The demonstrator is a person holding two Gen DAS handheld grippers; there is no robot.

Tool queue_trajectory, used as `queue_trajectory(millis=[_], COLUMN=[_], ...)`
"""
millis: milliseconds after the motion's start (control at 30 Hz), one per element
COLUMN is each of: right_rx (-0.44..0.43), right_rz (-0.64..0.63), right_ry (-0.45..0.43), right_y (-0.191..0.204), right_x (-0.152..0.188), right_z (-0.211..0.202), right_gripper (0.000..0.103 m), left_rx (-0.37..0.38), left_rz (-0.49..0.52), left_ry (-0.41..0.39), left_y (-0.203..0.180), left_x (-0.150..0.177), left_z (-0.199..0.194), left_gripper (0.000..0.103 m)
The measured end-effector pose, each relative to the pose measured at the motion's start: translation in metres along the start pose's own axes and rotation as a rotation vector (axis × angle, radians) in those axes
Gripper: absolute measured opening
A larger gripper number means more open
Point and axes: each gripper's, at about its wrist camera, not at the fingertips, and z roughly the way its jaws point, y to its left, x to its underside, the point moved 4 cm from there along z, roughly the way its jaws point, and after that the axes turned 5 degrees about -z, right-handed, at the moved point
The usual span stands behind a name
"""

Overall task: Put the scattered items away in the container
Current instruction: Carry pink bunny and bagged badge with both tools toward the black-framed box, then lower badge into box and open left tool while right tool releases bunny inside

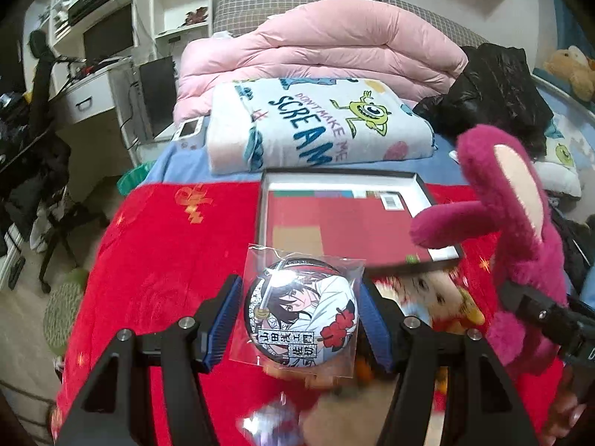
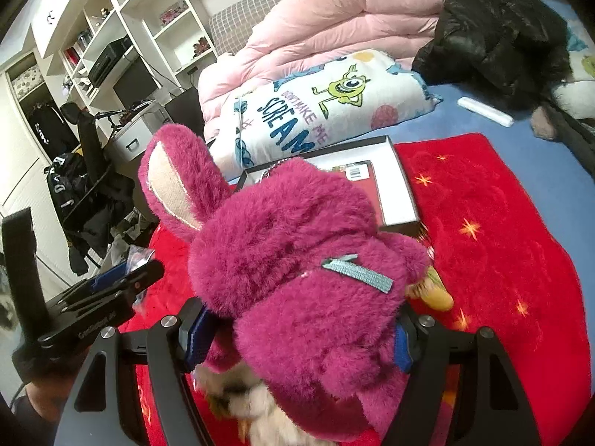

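My left gripper (image 1: 299,297) is shut on a round anime badge (image 1: 301,316) in a clear plastic sleeve, its blue pads pressing both sides. Beyond it on the red blanket (image 1: 167,260) lies the container, a shallow black-rimmed box (image 1: 264,215) with a red card inside. My right gripper (image 2: 301,334) is shut on a big pink plush bear (image 2: 297,252), which hangs above the blanket and hides part of the box (image 2: 403,182). The bear (image 1: 513,223) also shows at the right of the left wrist view. A small yellow-beige toy (image 2: 435,293) lies blurred under the bear.
A folded cartoon blanket (image 1: 316,126) and a pink duvet (image 1: 316,48) are stacked behind the box. A black jacket (image 2: 498,29) and a white stick (image 2: 483,111) lie at the back right. The bed's edge drops off on the left toward a desk (image 1: 89,96) and shelves.
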Motion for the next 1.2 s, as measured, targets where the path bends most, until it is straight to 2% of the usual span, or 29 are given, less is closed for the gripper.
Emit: queue_trajectory(millis=[133, 267, 400, 567, 667, 833, 967, 1033, 1133, 1200], right_rx=[0.0, 0.014, 0.039, 0.06, 0.082, 0.116, 0.134, 0.124, 0.144, 0.144], right_rz=[-0.007, -0.025, -0.003, 0.04, 0.04, -0.015, -0.009, 0.014, -0.059, -0.069], right_ry=[0.013, 0.005, 0.03, 0.102, 0.13, 0.191, 0.215, 0.217, 0.225, 0.229], right_y=[-0.011, -0.024, -0.04, -0.059, -0.066, -0.069, -0.073, -0.076, -0.068, -0.067], right_x=[-0.027, -0.057, -0.077, -0.083, -0.085, -0.087, -0.086, -0.083, -0.081, -0.079], right_z=[0.039, 0.078, 0.119, 0.161, 0.176, 0.204, 0.218, 0.222, 0.226, 0.229], right_gripper=[0.073, 0.073, 0.073, 0.073, 0.073, 0.073, 0.074, 0.074, 0.076, 0.076], left_rx=[0.021, 0.029, 0.019, 0.018, 0.014, 0.034, -0.011, -0.01, 0.005, -0.014], left_rz=[0.029, 0.038, 0.03, 0.025, 0.038, 0.025, 0.009, 0.015, 0.044, 0.053], left_ry=[0.005, 0.007, 0.055, 0.132, 0.122, 0.158, 0.178, 0.195, 0.214, 0.223], left_y=[-0.012, -0.02, -0.028, -0.035, -0.04, -0.04, -0.033, -0.033, -0.037, -0.037], left_x=[-0.028, -0.043, -0.043, -0.034, -0.033, -0.035, -0.031, -0.028, -0.022, -0.018], left_z=[0.044, 0.086, 0.129, 0.172, 0.189, 0.209, 0.224, 0.229, 0.236, 0.241], left_gripper=[0.064, 0.064, 0.064, 0.064, 0.064, 0.064, 0.064, 0.064, 0.064, 0.064])
